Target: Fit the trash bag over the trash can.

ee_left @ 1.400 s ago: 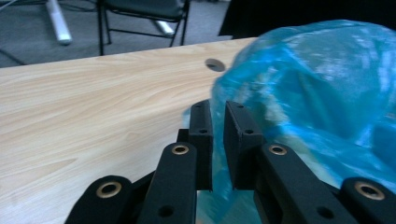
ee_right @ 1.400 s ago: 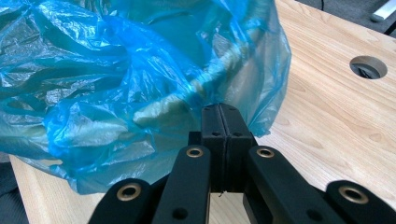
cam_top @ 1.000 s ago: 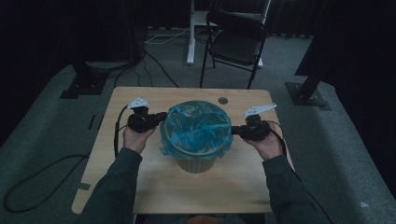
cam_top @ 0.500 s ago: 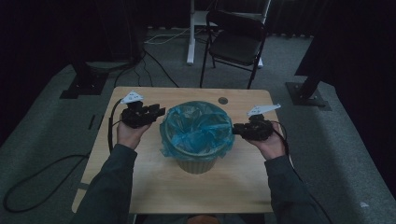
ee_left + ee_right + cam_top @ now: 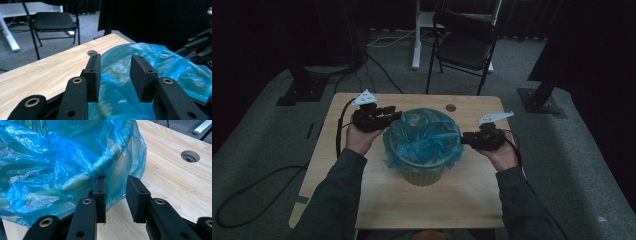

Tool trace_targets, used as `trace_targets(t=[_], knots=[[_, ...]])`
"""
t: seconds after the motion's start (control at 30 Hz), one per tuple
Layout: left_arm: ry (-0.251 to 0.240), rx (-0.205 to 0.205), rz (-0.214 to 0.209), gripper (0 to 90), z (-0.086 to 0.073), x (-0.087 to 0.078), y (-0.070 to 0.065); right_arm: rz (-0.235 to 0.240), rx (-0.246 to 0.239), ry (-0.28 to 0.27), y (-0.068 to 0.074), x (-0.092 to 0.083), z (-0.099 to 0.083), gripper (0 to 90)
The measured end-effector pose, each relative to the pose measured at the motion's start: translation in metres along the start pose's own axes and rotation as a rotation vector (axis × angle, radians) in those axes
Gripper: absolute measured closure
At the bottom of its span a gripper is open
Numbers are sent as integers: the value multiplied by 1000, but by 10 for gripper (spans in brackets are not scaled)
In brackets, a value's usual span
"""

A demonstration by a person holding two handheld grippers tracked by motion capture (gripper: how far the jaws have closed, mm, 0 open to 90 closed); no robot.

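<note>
wooden tabletop (image 5: 362,200) carries a bin (image 5: 422,172) lined with a blue bag (image 5: 424,140); left hand-held gripper (image 5: 389,114) and right hand-held gripper (image 5: 467,139), jaws just parted and empty, flank its rim, bag apparently released; next likely regrip the overhang.

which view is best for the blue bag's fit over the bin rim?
High view: the whole blue bag shows, draped around the bin rim. Right gripper view gives a close-up of one folded edge beside the right tool. Left gripper view shows a blurred top surface.
</note>
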State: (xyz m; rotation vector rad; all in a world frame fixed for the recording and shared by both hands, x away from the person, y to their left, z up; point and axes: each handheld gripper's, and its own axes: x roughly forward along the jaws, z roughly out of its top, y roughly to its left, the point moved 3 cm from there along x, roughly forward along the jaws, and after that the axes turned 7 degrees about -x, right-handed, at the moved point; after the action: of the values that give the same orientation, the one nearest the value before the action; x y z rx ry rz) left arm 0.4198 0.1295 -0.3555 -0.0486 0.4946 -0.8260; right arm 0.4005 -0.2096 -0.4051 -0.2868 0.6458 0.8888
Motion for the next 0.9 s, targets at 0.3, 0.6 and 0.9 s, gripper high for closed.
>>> trace_targets(t=[0.3, 0.6, 0.9], knots=[[54, 82, -49, 702, 8, 15, -24, 1, -4, -1, 0, 0, 0, 704], [131, 134, -71, 695, 4, 34, -36, 5, -3, 0, 1, 1, 0, 705], [196, 188, -47, 690, 6, 54, -46, 10, -9, 3, 1, 2, 0, 706]])
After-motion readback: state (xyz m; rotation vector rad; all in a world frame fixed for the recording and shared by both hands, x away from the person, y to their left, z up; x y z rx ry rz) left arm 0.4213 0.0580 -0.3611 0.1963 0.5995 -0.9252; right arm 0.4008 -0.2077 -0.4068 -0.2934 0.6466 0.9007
